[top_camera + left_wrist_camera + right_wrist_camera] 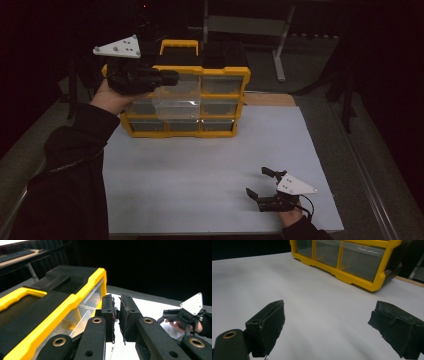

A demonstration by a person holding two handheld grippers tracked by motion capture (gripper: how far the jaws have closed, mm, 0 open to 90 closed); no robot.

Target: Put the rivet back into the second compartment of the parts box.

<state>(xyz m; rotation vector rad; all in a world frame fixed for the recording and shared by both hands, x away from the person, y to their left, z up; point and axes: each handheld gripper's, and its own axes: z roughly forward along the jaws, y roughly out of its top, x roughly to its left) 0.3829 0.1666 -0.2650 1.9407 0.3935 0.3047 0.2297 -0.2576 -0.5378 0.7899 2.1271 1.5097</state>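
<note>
A yellow and black organizer case (225, 71) stands upright at the back of the white mat (200, 170), its clear drawers facing me. My left gripper (171, 78) is raised in front of its upper left part. Its jaws are pressed onto the rim of a clear plastic drawer (175, 101), which hangs out in front of the case. In the left gripper view the left gripper (117, 302) shows only a thin slit between its jaws, beside the case's yellow edge (75, 300). My right gripper (256, 181) rests low at the mat's front right, open with nothing between its pads (273, 322).
The case (362, 277) sits far ahead of the right gripper across bare mat. A metal stand (280, 45) rises behind the table. A wooden strip (270, 99) lies at the mat's back right edge. The table's rim (370, 185) runs along the right.
</note>
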